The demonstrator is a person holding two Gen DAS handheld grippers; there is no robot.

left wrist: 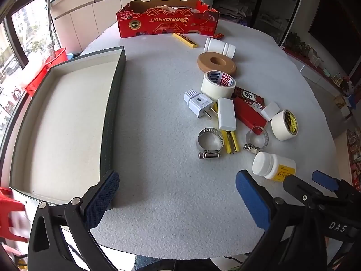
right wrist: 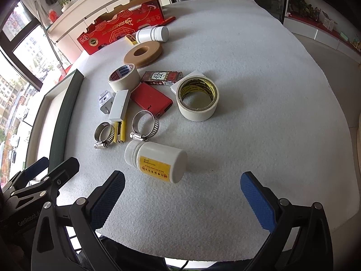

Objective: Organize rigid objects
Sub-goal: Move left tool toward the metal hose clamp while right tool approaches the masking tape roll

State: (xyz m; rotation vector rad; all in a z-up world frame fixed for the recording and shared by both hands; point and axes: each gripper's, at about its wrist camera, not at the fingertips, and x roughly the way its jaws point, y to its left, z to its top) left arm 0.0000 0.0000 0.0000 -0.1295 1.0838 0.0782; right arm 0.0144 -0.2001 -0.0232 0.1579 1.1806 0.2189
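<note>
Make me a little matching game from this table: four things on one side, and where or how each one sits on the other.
Things:
1. pill bottle
2. tan ring
3. tray
4. red box

Descriptions:
A. at the table's far edge
B. on its side, nearest the right gripper
C. holds nothing
D. flat, beside a white bottle

Pairs: 1-B, 2-D, 3-C, 4-A

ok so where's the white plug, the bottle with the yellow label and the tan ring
white plug [left wrist: 198, 103], left wrist view, on its body
bottle with the yellow label [right wrist: 158, 163], right wrist view, on its side above the label
tan ring [right wrist: 144, 55], right wrist view, on its top face
</note>
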